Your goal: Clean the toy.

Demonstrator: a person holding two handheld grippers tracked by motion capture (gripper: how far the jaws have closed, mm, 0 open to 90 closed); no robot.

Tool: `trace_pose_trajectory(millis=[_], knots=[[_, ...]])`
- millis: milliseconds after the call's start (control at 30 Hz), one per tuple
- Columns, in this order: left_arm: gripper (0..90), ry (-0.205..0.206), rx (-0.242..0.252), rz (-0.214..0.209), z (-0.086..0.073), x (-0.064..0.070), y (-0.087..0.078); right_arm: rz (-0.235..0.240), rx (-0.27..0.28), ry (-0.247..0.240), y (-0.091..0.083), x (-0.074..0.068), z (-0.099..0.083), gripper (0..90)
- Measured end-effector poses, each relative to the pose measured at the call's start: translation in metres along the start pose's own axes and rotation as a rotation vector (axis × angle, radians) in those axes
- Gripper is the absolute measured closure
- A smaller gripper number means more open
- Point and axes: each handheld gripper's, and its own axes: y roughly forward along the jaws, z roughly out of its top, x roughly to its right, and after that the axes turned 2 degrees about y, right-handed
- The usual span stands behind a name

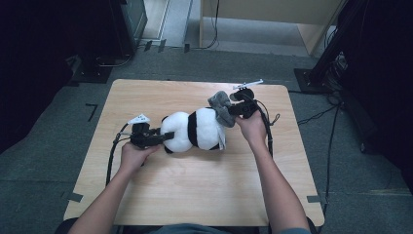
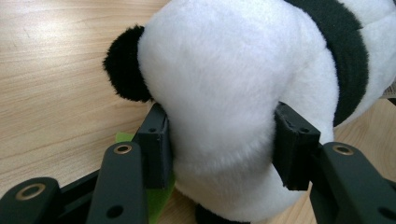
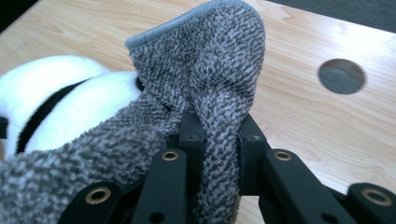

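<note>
Nearest the camera in the high view, two forearms come up from the bottom edge onto the worktop (image 1: 195, 195). Left claw (image 1: 166, 137) is clenched on the white round end of the toy panda (image 1: 195, 129); in the left gripper view both jaws press into the fur on either side, a black ear or tail patch just past the left jaw. Bit of green under the left jaw, can't tell what. The panda lies on its side mid-worktop, long axis running left-right between the two hands, so each claw has one end. Right claw (image 1: 233, 110) is clamped on a grey cloth (image 1: 220, 106) at the panda's right end; the right gripper view shows the knit-looking fabric pinched between the jaws and bunching up above them, trailing back toward the panda body. Whether the cloth is a sock-like piece on the toy or just draped on it, can't tell. Likely move: right hand pulls the cloth along that axis while left holds the panda. Farther off, a round hole (image 3: 341, 76) in the worktop, then grey floor and dark stands.
</note>
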Motion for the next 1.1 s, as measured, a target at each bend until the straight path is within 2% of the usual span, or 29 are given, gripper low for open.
trace_pose_trajectory(millis=[67, 200, 367, 567, 767, 833, 933, 1033, 1100], knots=[[47.4, -0.004, 0.0, -0.001, 0.0, 0.0, 0.0, 0.009, 0.034, -0.006, -0.007, -0.005, 0.004, 78.1], [47.5, -0.005, 0.001, 0.001, 0.0, 0.0, 0.0, 0.041, 0.089, -0.066, -0.021, -0.03, 0.021, 78.1], [47.4, -0.005, 0.003, 0.0, 0.0, 0.001, 0.0, 0.098, 0.101, -0.129, -0.017, -0.066, 0.037, 78.1], [47.3, 0.003, 0.005, 0.004, 0.0, 0.001, 0.0, 0.179, 0.087, -0.165, 0.008, -0.105, 0.046, 78.0], [47.3, 0.002, 0.006, 0.003, 0.0, 0.002, 0.0, 0.234, 0.035, -0.178, 0.041, -0.137, 0.043, 77.9], [47.3, 0.006, 0.003, 0.004, 0.0, 0.001, -0.001, 0.256, 0.026, -0.174, 0.05, -0.146, 0.042, 77.9], [47.2, 0.007, 0.0, 0.007, 0.0, 0.002, -0.001, 0.258, 0.0, -0.177, 0.064, -0.155, 0.04, 77.7], [46.8, -0.005, -0.007, 0.002, 0.0, 0.002, -0.002, 0.248, -0.054, -0.188, 0.081, -0.159, 0.034, 76.5], [46.9, -0.004, -0.007, 0.004, 0.0, 0.002, -0.001, 0.254, -0.059, -0.194, 0.087, -0.158, 0.027, 76.5]])
